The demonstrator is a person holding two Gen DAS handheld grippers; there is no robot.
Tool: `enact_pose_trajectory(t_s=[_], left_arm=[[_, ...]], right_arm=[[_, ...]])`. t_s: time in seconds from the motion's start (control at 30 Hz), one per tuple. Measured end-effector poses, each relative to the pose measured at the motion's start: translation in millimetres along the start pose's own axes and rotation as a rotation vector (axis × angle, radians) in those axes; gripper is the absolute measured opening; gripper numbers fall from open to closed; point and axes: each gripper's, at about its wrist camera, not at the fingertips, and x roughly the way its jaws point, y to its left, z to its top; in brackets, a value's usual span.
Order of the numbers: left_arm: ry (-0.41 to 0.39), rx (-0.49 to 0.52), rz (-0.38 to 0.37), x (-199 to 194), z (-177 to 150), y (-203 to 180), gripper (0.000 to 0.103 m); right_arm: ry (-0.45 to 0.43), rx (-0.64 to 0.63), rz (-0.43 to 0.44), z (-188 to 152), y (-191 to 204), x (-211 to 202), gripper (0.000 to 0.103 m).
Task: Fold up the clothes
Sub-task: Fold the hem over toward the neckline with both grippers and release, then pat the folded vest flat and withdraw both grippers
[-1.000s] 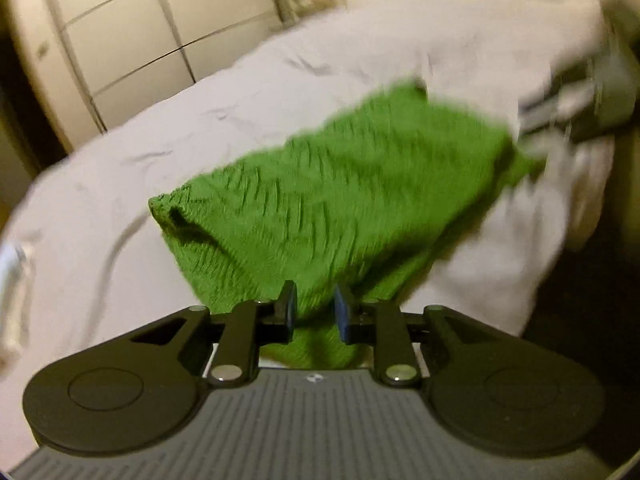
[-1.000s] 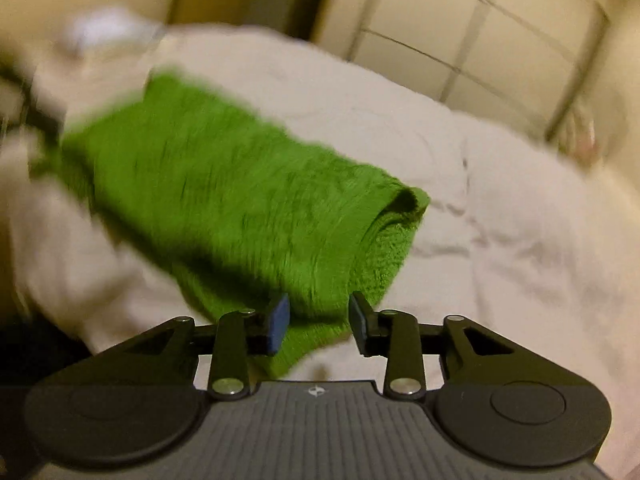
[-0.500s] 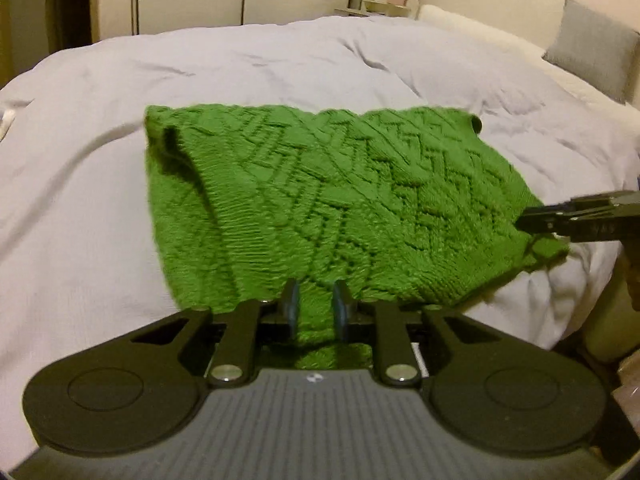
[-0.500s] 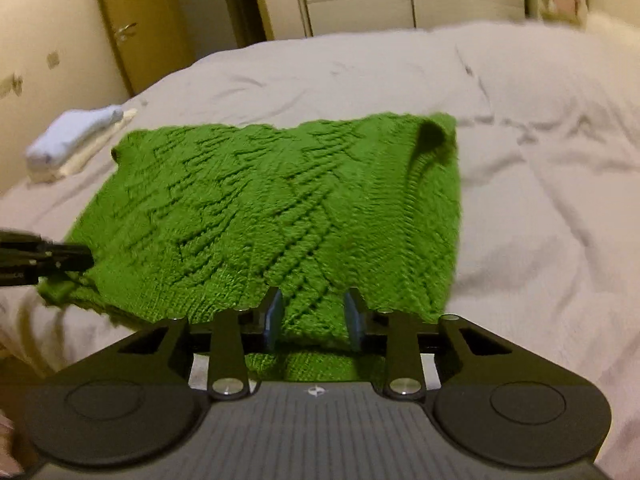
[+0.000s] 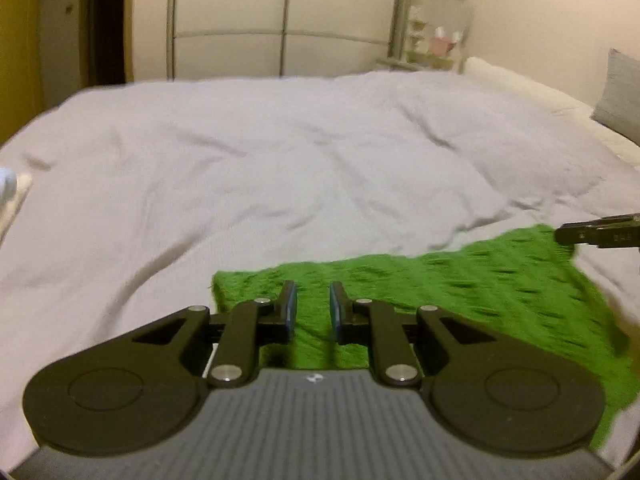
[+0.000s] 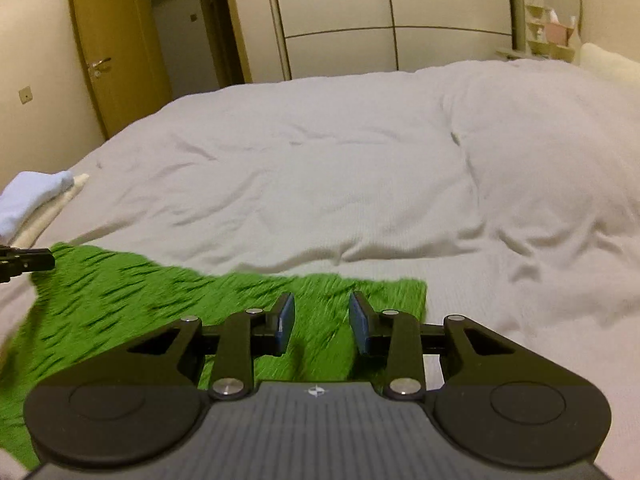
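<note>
A green cable-knit sweater (image 5: 460, 300) hangs stretched between my two grippers above the near side of the bed, blurred by motion. My left gripper (image 5: 312, 308) is shut on its left corner, with knit filling the gap between the blue pads. My right gripper (image 6: 322, 320) is shut on the right corner of the sweater (image 6: 140, 300). Each gripper shows in the other's view at the far corner of the raised edge: the right gripper (image 5: 596, 234), the left gripper (image 6: 24, 262). The lower part of the sweater is hidden below the grippers.
A white duvet (image 5: 280, 168) covers the wide bed (image 6: 320, 160) ahead. A small stack of folded pale clothes (image 6: 32, 200) lies at its left edge. A grey pillow (image 5: 620, 92) sits far right. A wardrobe (image 6: 392, 12) and a wooden door (image 6: 112, 40) stand behind.
Half a second ago the sweater lay spread flat on the duvet. Now both grippers have risen and tilted up with its near edge, so only a blurred strip of it shows.
</note>
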Motion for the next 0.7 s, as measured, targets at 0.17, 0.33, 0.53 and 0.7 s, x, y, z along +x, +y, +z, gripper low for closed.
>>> enact_pose_trajectory(t_s=[0.17,0.33,0.53,0.7], left_arm=[[0.048,-0.145,-0.02,36.1,-28.8,35.5,0.011],[0.047,-0.265,-0.049,24.8,-28.7,46.2,0.01],[0.016,-0.288,-0.022,-39.0,-24.4,37.6,0.01],[0.025,-0.218,-0.034,-98.9,-56.6,-11.0,0.01]], right_arm=[[0.098,0.067,-0.04,-16.2,-34.0,44.9,0.022],[0.062,0.219,-0.021,-20.9,-45.0,27.9,0.021],[-0.053,0.257,-0.03,-29.8,-27.9,-54.0,0.033],[-0.049,0.275,0.012,-66.5,7.0,-113.3,0.035]])
